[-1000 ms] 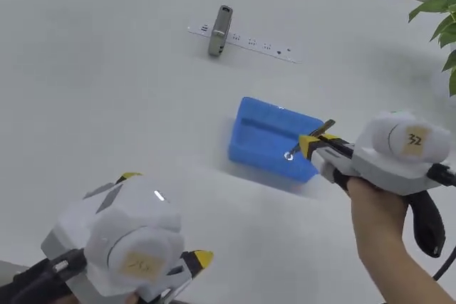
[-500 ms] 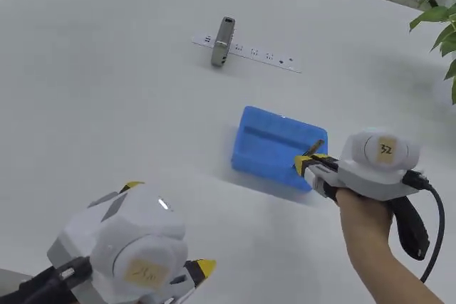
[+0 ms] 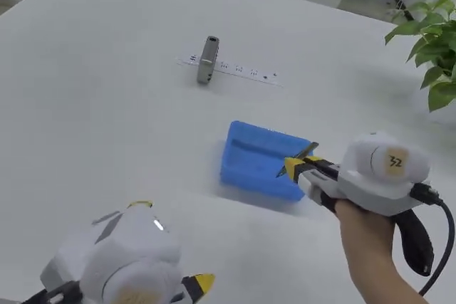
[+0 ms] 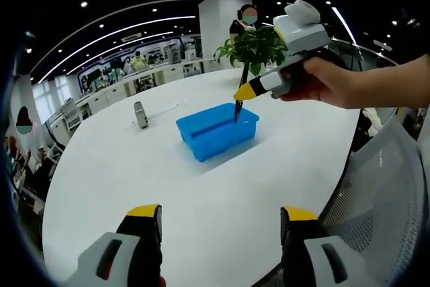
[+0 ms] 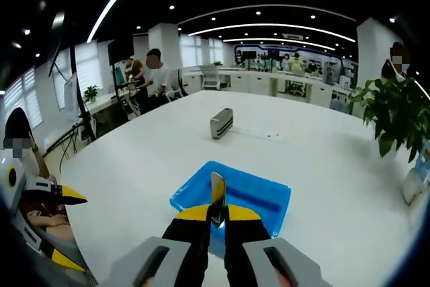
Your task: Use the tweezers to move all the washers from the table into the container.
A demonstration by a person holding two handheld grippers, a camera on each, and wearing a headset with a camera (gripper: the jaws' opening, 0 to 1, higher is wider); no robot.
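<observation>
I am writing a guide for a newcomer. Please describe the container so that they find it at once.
On the big white table, look under the tweezers held in the right gripper. There lies the container, a shallow open rectangular tray. It alone is bright blue; the grey block beyond it stands on a flat white strip.

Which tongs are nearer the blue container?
Right. The right tongs hold tweezers right over the container; the left tongs sit well back, apart from it.
</observation>
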